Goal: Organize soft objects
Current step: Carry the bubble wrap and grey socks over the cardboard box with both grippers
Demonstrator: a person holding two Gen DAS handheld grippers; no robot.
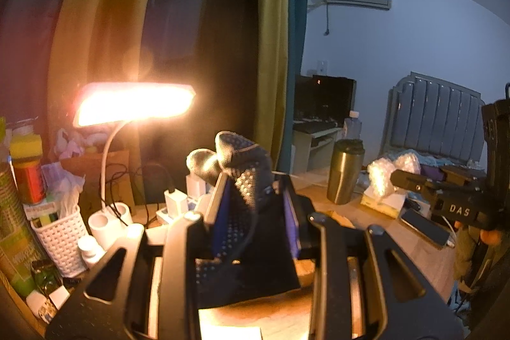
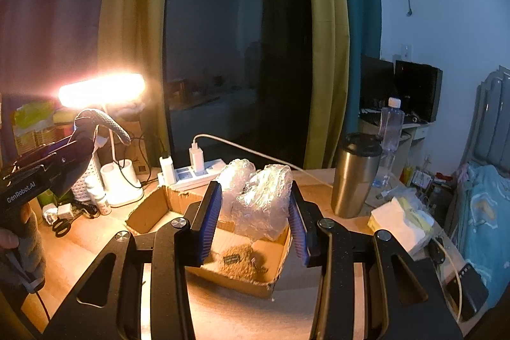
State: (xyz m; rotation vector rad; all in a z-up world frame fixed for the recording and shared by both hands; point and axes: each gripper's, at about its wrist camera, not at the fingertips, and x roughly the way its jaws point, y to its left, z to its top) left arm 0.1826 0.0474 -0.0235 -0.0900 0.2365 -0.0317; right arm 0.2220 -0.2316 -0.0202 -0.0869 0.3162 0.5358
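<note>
My left gripper (image 1: 255, 184) is shut on a dark dotted work glove (image 1: 242, 168), held up above the desk; the glove's fingers flop over the top. The same glove (image 2: 105, 120) and left gripper (image 2: 79, 133) show at the far left of the right wrist view. My right gripper (image 2: 255, 193) is shut on a crumpled wad of clear bubble wrap (image 2: 258, 196), held over an open cardboard box (image 2: 242, 276). The box holds a brownish fuzzy item (image 2: 242, 257). In the left wrist view the right gripper (image 1: 395, 177) holds the wrap (image 1: 382, 171) at the right.
A lit desk lamp (image 2: 102, 90) stands at the left by a white basket (image 1: 60, 241) and small bottles. A power strip (image 2: 191, 172) with chargers lies behind the box. A steel tumbler (image 2: 353, 177), tissue box (image 2: 398, 225) and phone (image 1: 424, 228) are at the right.
</note>
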